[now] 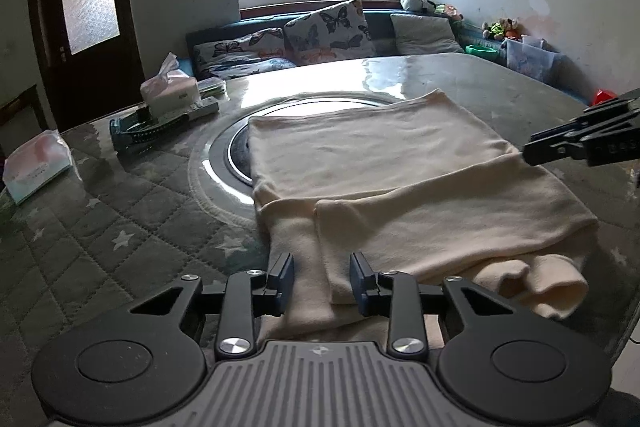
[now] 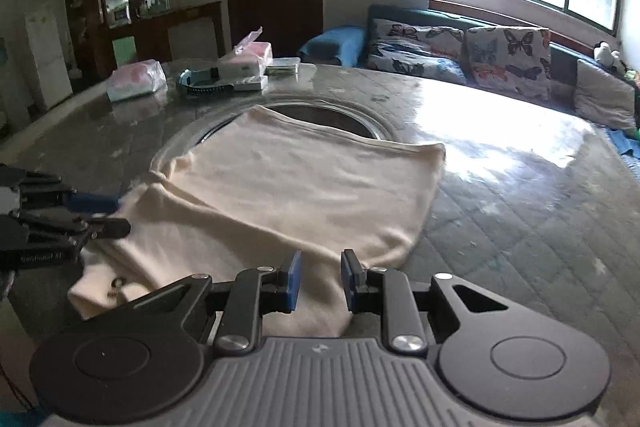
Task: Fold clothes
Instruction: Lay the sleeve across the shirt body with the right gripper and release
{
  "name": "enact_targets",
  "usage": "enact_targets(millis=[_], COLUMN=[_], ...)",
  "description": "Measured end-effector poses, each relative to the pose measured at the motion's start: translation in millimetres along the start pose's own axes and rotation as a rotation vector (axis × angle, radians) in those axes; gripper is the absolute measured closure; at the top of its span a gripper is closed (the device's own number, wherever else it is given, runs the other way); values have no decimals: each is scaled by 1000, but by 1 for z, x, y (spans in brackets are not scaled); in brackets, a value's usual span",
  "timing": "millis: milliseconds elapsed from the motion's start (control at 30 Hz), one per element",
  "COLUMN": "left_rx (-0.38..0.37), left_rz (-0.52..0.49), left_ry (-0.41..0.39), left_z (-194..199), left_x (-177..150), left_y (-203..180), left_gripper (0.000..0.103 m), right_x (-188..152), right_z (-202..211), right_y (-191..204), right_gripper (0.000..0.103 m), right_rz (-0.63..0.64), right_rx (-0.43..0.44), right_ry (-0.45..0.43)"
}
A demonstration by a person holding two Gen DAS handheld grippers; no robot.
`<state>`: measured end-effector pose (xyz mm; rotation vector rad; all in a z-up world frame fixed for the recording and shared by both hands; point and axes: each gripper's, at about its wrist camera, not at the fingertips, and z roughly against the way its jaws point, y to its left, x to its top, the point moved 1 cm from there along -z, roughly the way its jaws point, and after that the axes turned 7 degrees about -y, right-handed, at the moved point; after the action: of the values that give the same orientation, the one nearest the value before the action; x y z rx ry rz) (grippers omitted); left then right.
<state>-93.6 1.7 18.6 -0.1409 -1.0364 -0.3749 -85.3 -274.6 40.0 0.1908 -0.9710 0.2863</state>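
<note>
Broadly, the whole scene sits on one big table point(image 1: 120, 227) covered with a quilted, star-patterned cloth under clear plastic, with a round metal ring set into its middle. One cream garment point(image 1: 380, 163) lies across that ring and the near half of the table, already partly folded: its body is flat and squared, and two sleeves are laid over the near edge, one doubled back across the front, the other ending in a loose cuff point(image 1: 552, 291) at the near corner. Judging by this, the fold is midway, with the sleeves tucked in and the body not yet doubled over. The left gripper point(image 1: 322, 277) is low over the near hem with its two blue pads partly open and cloth lying between them, though the pads do not look pressed on it. The right gripper point(image 2: 320, 277) is likewise over the garment's near edge, its jaws a little narrower, with fabric under the gap but no clear pinch. The next move probably calls for both to close on the near edge, at matching points on either side, and carry it evenly toward the far edge so the layers stay square. Behind the garment, well apart from it, are two tissue packs point(image 2: 136, 79), one tissue box point(image 1: 168, 87) and one teal brush point(image 2: 204, 85). Beyond the table, three cushions point(image 1: 328, 27) lean on a bench under the window.
</note>
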Motion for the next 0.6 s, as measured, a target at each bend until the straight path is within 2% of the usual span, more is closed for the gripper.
enact_targets(millis=[167, 400, 600], left_rx=[13, -11, -35], left_rz=[-11, -15, -67], left_ry=[4, -44, 8], left_z=[3, 11, -4], left_x=[3, 17, 4], left_y=[4, 2, -8], left_gripper=[70, 70, 69], right_x=[-8, -8, -26], right_z=[-21, 7, 9], right_y=[-9, -5, 11], right_gripper=[83, 82, 82], right_rz=[-30, 3, 79], right_rx=[-5, 10, 15], right_ry=[32, 12, 48])
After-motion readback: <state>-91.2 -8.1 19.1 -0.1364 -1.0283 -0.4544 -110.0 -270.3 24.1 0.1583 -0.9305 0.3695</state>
